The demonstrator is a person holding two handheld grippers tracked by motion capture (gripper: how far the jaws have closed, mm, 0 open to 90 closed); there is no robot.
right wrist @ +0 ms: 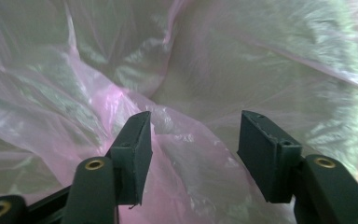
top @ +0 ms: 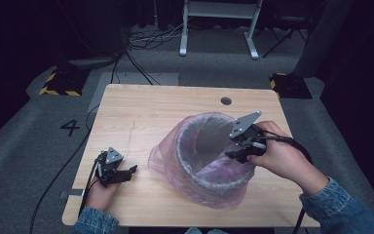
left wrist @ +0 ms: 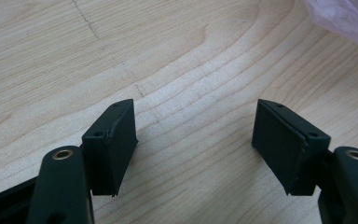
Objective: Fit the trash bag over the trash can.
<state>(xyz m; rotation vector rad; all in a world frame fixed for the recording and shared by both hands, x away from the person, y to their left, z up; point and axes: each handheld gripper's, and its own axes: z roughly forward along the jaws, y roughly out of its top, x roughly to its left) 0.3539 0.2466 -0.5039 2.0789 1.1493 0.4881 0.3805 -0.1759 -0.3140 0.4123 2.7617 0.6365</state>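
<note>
A round bin (top: 209, 178) lined with a thin pink plastic bag (top: 163, 158) stands on the wooden table (top: 146, 112), right of centre. My right gripper (top: 234, 155) reaches over the bin's right rim and points into it. In the right gripper view its jaws (right wrist: 193, 154) stand open, with crumpled pink bag film (right wrist: 121, 60) close in front and partly between them; no pad presses on it. My left gripper (top: 129, 171) rests on the table left of the bin. Its jaws (left wrist: 196, 140) are open over bare wood, and a corner of the bag (left wrist: 349, 18) shows beyond them.
A dark round cable hole (top: 226, 101) sits near the table's far edge. Beyond the table lie floor cables (top: 146, 36), a white desk frame (top: 219, 29) and yellow-and-black striped bases (top: 58, 84). Bare wood stretches across the table's far left.
</note>
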